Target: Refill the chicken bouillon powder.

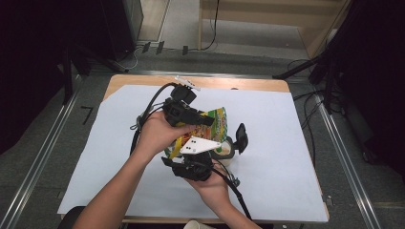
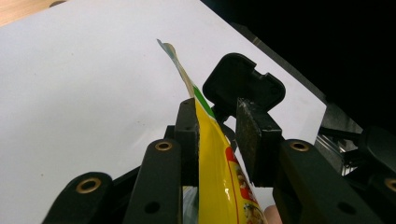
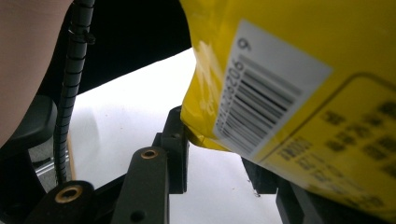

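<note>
Left gripper [image 2: 217,135] has the yellow snack bag [image 2: 219,177] edge-on between its part-open jaws; left pad touches it, right pad stands just off, so a grip can't be confirmed. Right gripper [image 3: 215,163], jaws part open too, has the bag's barcode side over and between its jaws; hold unclear. White sheet [image 1: 286,157] lies beneath both.

Wooden table [image 1: 267,85] under white sheet [image 1: 272,143], perhaps paper.

One yellow snack bag [image 1: 217,125], two grippers (one per hand), one white sheet [image 1: 286,157] over one table [image 1: 248,84].
</note>
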The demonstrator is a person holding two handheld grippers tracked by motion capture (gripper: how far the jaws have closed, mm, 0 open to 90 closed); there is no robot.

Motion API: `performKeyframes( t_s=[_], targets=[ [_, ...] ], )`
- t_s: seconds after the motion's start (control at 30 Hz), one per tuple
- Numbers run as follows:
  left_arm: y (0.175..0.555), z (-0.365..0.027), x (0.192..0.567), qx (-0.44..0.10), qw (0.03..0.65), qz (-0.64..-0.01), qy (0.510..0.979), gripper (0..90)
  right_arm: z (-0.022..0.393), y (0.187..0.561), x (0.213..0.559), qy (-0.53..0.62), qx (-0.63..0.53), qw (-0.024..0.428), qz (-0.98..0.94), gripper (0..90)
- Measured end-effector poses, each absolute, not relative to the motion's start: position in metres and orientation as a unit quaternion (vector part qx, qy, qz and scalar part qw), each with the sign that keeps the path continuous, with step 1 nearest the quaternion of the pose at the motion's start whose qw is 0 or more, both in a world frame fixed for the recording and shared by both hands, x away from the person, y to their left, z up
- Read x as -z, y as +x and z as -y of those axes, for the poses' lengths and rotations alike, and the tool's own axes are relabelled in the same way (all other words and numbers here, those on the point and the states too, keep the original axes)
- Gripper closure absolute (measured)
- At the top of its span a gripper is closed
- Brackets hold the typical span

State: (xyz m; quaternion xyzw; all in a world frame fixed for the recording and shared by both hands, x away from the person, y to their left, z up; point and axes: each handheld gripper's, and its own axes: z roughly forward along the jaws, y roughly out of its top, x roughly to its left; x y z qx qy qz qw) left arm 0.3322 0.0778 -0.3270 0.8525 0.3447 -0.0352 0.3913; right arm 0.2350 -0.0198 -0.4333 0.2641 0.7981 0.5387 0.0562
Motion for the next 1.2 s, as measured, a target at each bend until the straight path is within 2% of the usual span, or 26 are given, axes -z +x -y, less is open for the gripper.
performKeyframes(
  t_s=[0.33,0.63,1.2],
  targets=[
    [0.3303,-0.0725,0.3296,0.03,0.385,-0.34,0.858,71.0,0.0218,0.2363,0.4378,0.268,-0.538,0.055,-0.797,65.9],
    [0.3385,-0.0726,0.3312,0.058,0.379,-0.348,0.856,70.7,0.0237,0.2362,0.4338,0.27,-0.532,0.045,-0.801,65.9],
    [0.335,-0.0745,0.3325,0.048,0.385,-0.345,0.855,70.7,0.0233,0.236,0.4355,0.266,-0.527,0.049,-0.806,65.9]
  ],
)
